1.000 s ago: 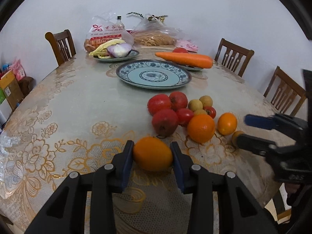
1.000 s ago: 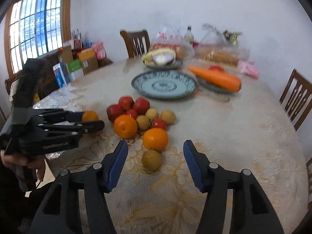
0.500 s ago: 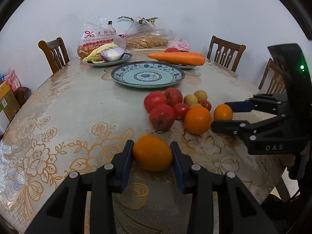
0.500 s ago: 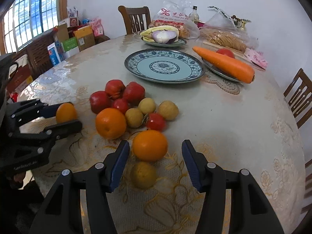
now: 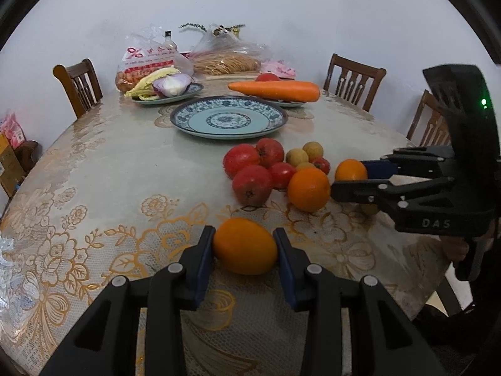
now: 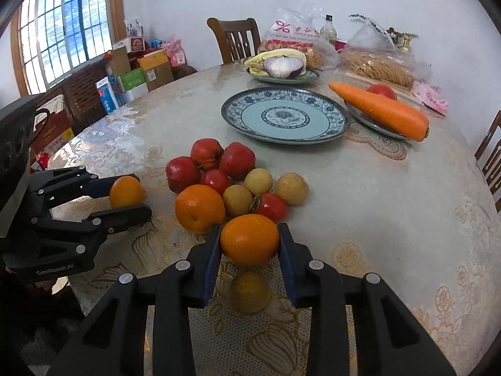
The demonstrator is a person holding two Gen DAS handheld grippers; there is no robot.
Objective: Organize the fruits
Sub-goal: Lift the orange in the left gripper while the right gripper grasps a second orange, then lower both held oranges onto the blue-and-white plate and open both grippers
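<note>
My left gripper (image 5: 245, 247) is shut on an orange (image 5: 245, 246) just above the tablecloth; it also shows in the right wrist view (image 6: 125, 199) at the left. My right gripper (image 6: 249, 241) is shut on a second orange (image 6: 249, 239) at the near edge of the fruit pile; it also shows in the left wrist view (image 5: 350, 177). The pile holds red apples (image 6: 236, 159), a third orange (image 6: 199, 208), small yellow fruits (image 6: 291, 188) and small tomatoes (image 6: 271, 206). A brownish fruit (image 6: 250, 291) lies under my right gripper. The empty blue patterned plate (image 6: 285, 114) stands behind the pile.
A carrot (image 6: 380, 109) and tomato lie on a plate at the right rear. A plate with onion (image 6: 283, 65) and corn, and bagged food (image 6: 375, 65), stand at the back. Wooden chairs (image 5: 78, 84) ring the round table. Boxes (image 6: 134, 69) stand under the window.
My right gripper moved forward and down and closed on the orange at the pile's near edge. My left gripper kept its orange and stayed about where it was.
</note>
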